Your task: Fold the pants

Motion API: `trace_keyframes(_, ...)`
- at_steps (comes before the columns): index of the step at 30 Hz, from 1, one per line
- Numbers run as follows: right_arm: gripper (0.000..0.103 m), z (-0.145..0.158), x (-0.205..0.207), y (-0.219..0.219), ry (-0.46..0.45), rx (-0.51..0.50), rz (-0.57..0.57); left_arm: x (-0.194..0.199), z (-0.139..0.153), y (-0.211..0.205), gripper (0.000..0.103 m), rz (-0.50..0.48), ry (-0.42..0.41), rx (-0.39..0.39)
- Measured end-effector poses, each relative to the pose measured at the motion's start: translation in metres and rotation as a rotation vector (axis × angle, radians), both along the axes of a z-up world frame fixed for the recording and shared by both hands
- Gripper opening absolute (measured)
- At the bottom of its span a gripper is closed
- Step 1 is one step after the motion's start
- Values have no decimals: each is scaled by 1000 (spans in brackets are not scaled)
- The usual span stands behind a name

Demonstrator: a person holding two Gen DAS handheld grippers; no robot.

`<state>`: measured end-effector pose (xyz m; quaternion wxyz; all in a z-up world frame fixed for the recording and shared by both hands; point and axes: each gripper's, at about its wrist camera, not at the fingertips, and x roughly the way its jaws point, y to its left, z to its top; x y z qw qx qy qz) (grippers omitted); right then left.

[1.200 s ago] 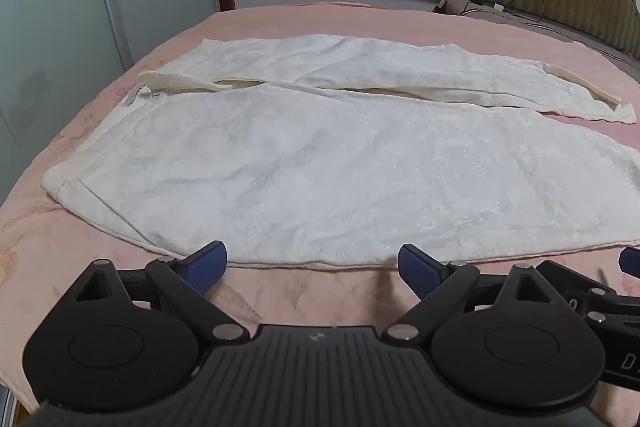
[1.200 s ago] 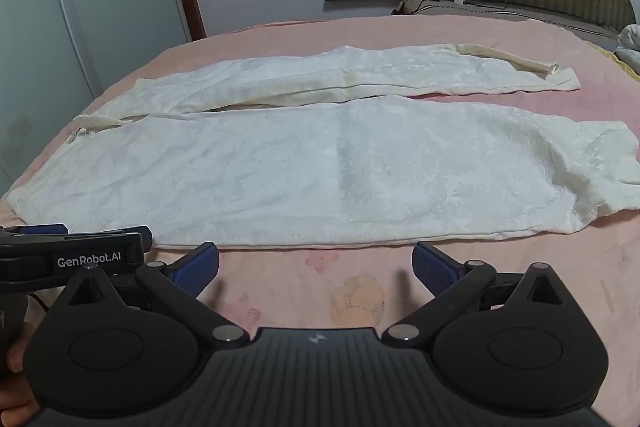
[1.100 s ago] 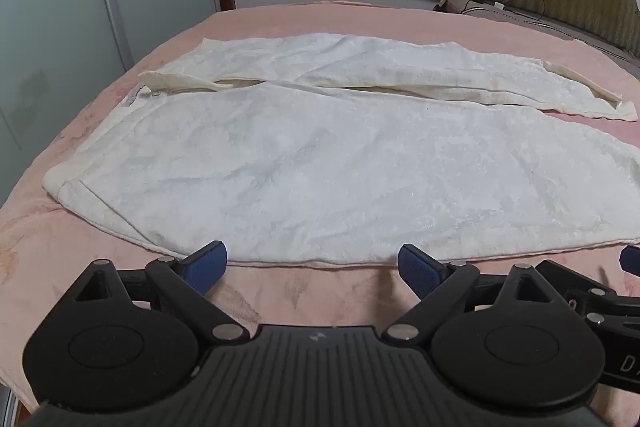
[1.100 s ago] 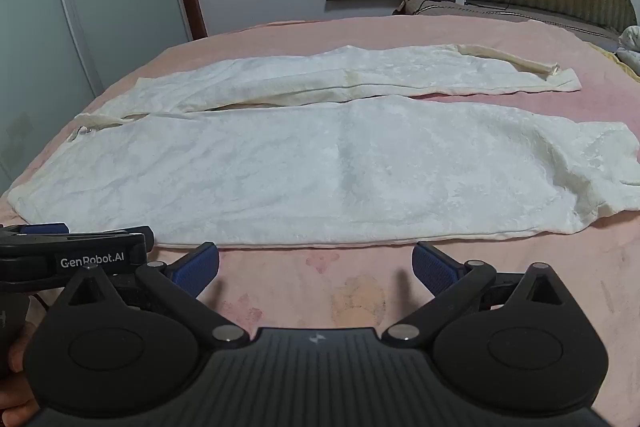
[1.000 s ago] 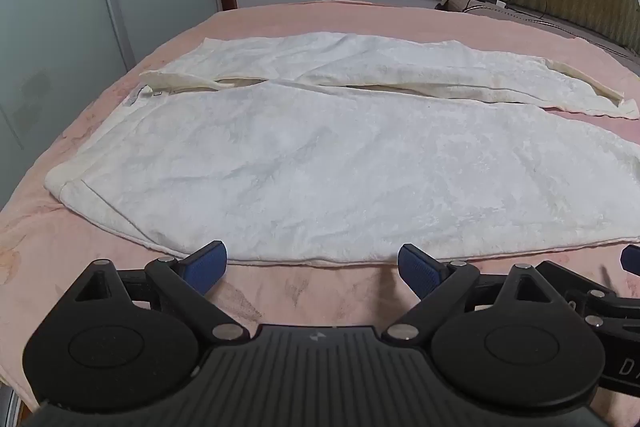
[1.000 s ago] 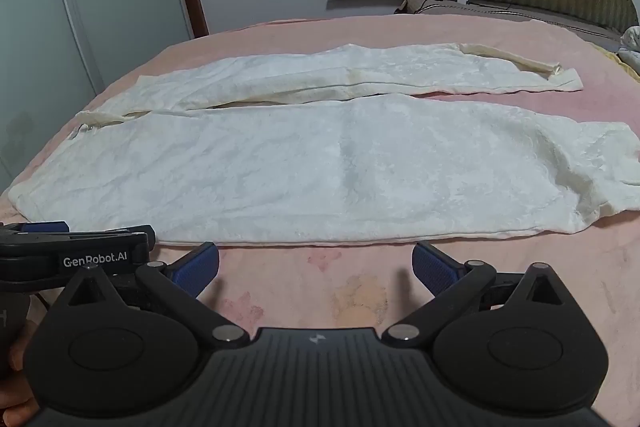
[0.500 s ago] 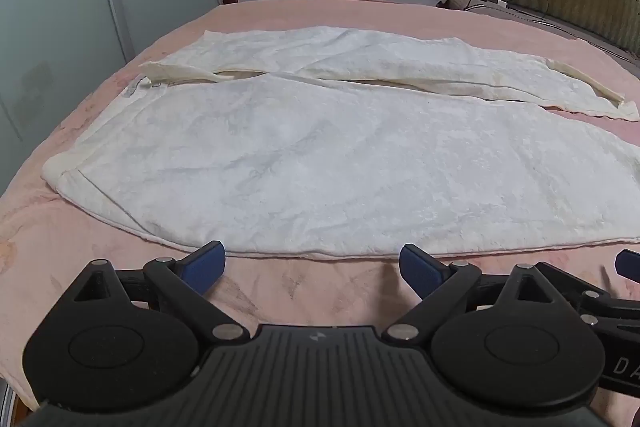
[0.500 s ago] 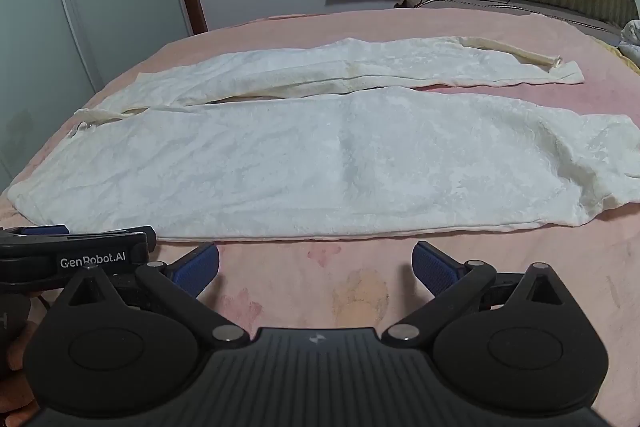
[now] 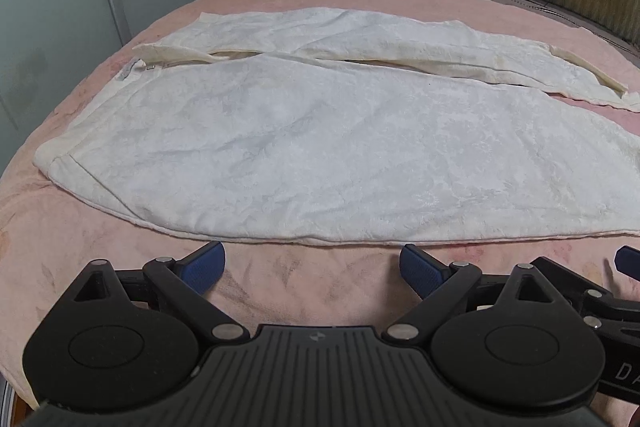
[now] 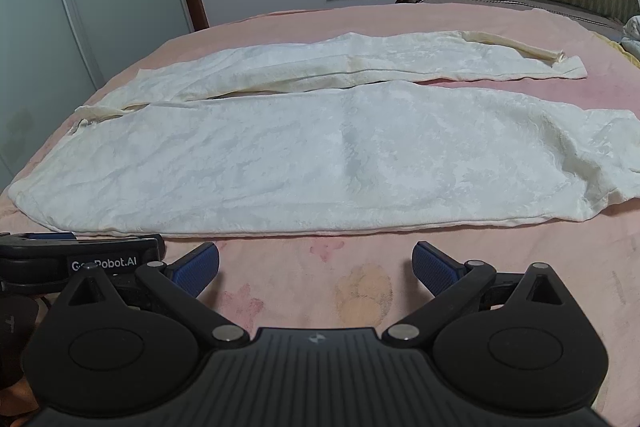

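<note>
My left claw (image 9: pixel 312 263) and right claw (image 10: pixel 316 261) are both wide open, holding nothing, just short of the near edge of the white pants (image 9: pixel 320 155), which lie flat on the bed (image 9: pixel 280 287), stretched long from side to side.

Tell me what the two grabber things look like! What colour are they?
Both look alike. The left gripper and the right gripper are matte black, with round discs on both sides, silver pins at the joints, and a ribbed black plate bearing a small logo. Their fingertips wear bumpy blue pads. From the right wrist view, white "GenRobot.AI" lettering, partly hidden, shows on the left gripper's side.
</note>
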<state>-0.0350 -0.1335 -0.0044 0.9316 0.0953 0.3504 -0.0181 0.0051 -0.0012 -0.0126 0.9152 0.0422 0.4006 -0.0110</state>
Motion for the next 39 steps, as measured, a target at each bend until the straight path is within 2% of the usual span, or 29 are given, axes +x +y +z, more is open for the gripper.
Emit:
trace_keyframes(10,103,-2,2,0,21,-3,-4,-6,3,-2,94,-32,-53,-18)
trace_keyframes(13,103,-2,3,0,24,-5,-6,-8,3,-4,95,-31,-68,-2)
trace_keyframes(22,103,-3,4,-2,34,4,-17,-3,-1,-1,95,-20,-5,-38)
trace_keyframes(39,103,-6,6,0,47,0,-12,-3,-1,-1,95,-14,-11,-26)
